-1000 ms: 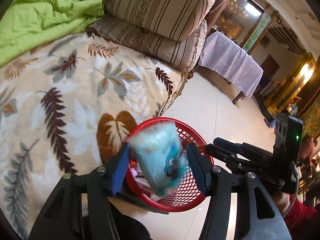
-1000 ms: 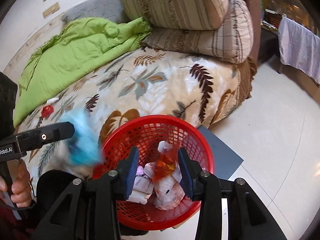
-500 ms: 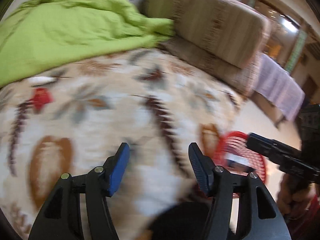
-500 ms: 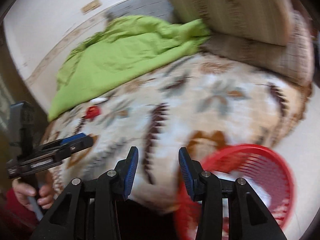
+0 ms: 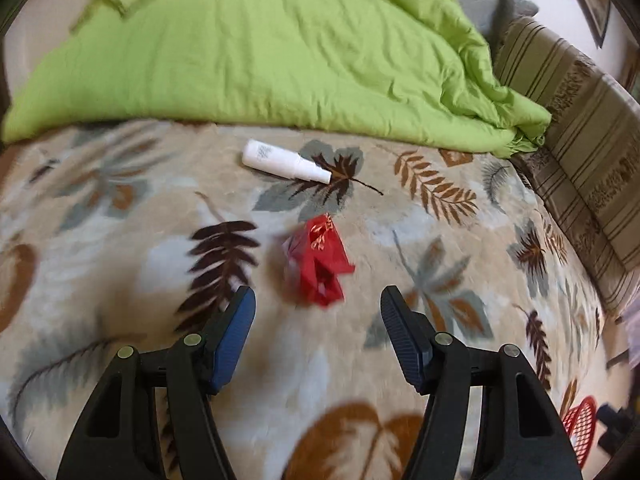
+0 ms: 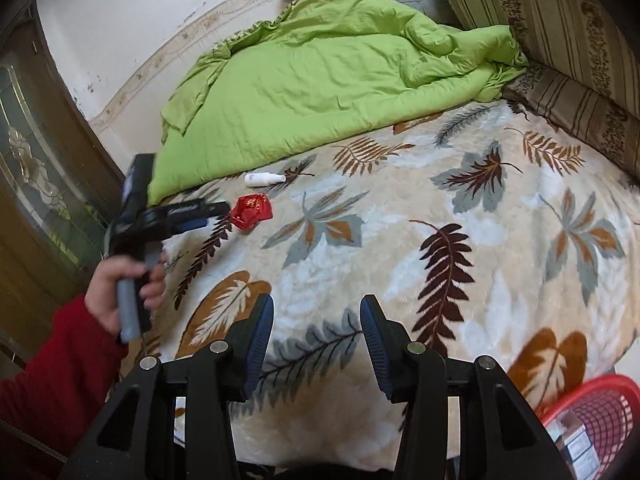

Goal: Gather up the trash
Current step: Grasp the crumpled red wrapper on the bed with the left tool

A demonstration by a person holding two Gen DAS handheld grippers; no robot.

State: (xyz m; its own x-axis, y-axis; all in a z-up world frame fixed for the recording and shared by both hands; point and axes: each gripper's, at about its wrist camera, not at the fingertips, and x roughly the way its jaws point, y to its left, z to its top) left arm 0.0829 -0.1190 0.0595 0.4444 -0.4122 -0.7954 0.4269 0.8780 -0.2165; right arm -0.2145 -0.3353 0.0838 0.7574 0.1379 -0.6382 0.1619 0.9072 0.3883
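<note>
A crumpled red wrapper (image 5: 320, 264) lies on the leaf-patterned blanket, just ahead of my open left gripper (image 5: 316, 308). Beyond it lies a white bottle (image 5: 286, 166) on its side. The right wrist view shows the same red wrapper (image 6: 253, 211) and white bottle (image 6: 264, 178) far to the left, with the left gripper (image 6: 208, 216) held by a hand right beside the wrapper. My right gripper (image 6: 316, 326) is open and empty over the blanket. The red mesh basket (image 6: 600, 420) with trash inside sits on the floor at the lower right, and its rim (image 5: 578, 432) peeks in at the left view's corner.
A rumpled green quilt (image 6: 320, 80) covers the back of the bed. Striped cushions (image 6: 560, 40) stack at the right end. A wooden door with glass (image 6: 36, 184) stands at the left. A red sleeve (image 6: 52, 364) reaches in from the lower left.
The left gripper dropped a blue packet into the basket, then both grippers swung left from the basket to the bed. The left one now faces the red wrapper.
</note>
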